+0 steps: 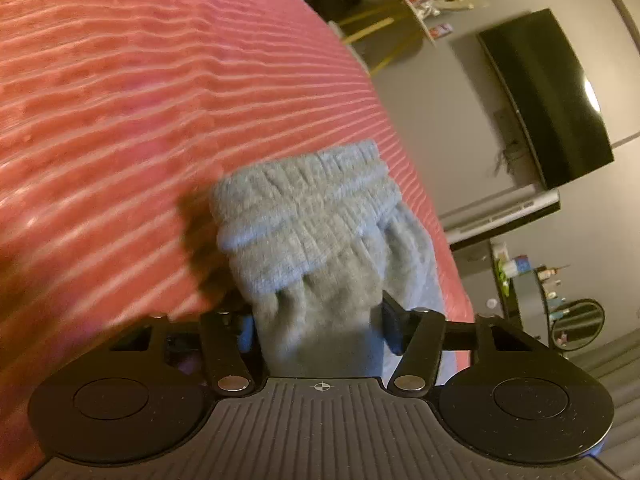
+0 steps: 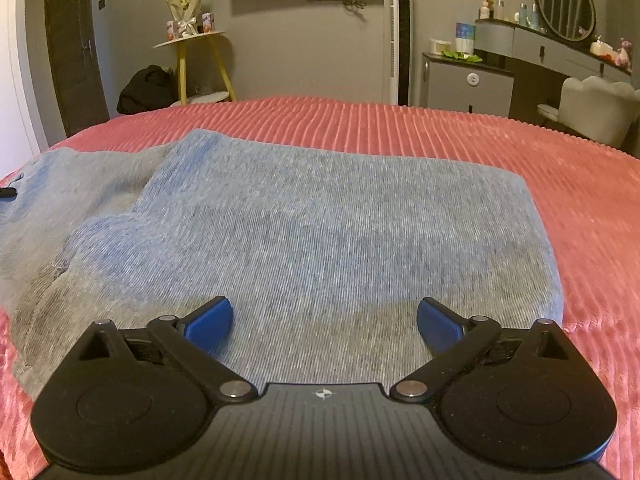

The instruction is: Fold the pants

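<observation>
My left gripper (image 1: 316,328) clamps the pants (image 1: 320,240) cuff at centre frame. My right gripper (image 2: 324,320) hovers wide over them; I should lay the cuff squarely.

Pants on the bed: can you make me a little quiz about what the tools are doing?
1. True or false: the left tool grips the grey pants.
2. The right tool is: A open, B shut.
3. What colour is the ribbed bedspread?

Key: 1 true, it clamps bunched fabric below the ribbed cuff. 2 A, hovering open over the pants. 3 Red-pink.
</observation>
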The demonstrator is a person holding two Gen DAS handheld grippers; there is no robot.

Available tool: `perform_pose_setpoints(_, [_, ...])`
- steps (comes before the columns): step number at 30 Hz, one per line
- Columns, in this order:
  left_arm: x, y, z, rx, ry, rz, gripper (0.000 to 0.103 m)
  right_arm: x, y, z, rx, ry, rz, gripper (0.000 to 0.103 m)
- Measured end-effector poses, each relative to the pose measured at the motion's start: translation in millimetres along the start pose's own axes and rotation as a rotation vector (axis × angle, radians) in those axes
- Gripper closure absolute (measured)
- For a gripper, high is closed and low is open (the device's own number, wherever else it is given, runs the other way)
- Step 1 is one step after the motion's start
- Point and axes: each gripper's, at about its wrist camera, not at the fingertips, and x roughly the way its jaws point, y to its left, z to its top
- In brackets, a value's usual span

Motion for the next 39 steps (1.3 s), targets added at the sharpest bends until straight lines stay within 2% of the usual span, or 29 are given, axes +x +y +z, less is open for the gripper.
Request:
perform_pose_setpoints(2, [6.3, 2.4, 0.9, -0.002, 0.001, -0.01, 0.052, 0.6, -0.4, 0.7, 0.0, -0.002, 0.002, 0.004])
perform_pose_setpoints(3, [6.5, 2.6, 1.1, 0.0, -0.001, 0.004, 0.061, 1.0, -0.6, 1.1, 0.001, -0.003, 0.003, 0.004])
perform_pose_setpoints(5, [1.0, -4.6, -1.3, 0.052, -0.013, 0.031, 0.07, 1.7, -0.8, 1.6, 0.0, -0.006, 0.006, 0.004])
perform_pose_setpoints(7, [-12.2, -19.4, -6.9, 0.151, -0.043, 0.047, 0.077, 2.1, -0.7, 2.8, 0.003, -0.007, 0.006, 0.004])
perform_pose_setpoints(14, [-54.3, -103.4, -37.1, 0.499, -0.147, 0.064, 0.082, -0.8, -3.5, 8.4, 0.051, -0.003, 0.025, 0.004])
perform_pose_setpoints(18, [-79.9, -147.0, -61.9, 0.624, -0.168, 0.013, 0.082, -12.7, -11.1, 10.2, 0.126, -0.014, 0.065, 0.004])
perform_pose_setpoints(24, [-101.6, -208.7, -113.4, 0.813, -0.157, -0.082, 0.082, -39.2, -16.4, 11.9, 0.21, -0.053, 0.075, 0.004])
perform_pose_setpoints(29, [-96.7, -242.4, -178.1, 0.92, -0.066, -0.165, 0.082, -61.8, -28.8, 9.9, 0.33, -0.085, 0.129, 0.004])
perform_pose_setpoints(32, [-86.5, -254.9, -225.3, 1.013, 0.004, -0.182, 0.082, -65.7, -38.9, 9.9, 0.4, -0.086, 0.153, 0.004])
perform_pose_setpoints(34, [-76.8, -259.2, -265.2, 1.095, 0.048, -0.155, 0.08, -66.2, -46.2, 9.6, 0.463, -0.085, 0.178, 0.004])
perform_pose_setpoints(36, [-62.7, -257.1, -303.3, 1.205, 0.099, -0.083, 0.076, -66.8, -52.5, 6.4, 0.519, -0.08, 0.2, 0.004])
perform_pose_setpoints(39, [-39.6, -250.4, -342.8, 1.339, 0.274, 0.004, 0.066, -67.2, -61.0, 1.7, 0.596, -0.052, 0.227, 0.004])
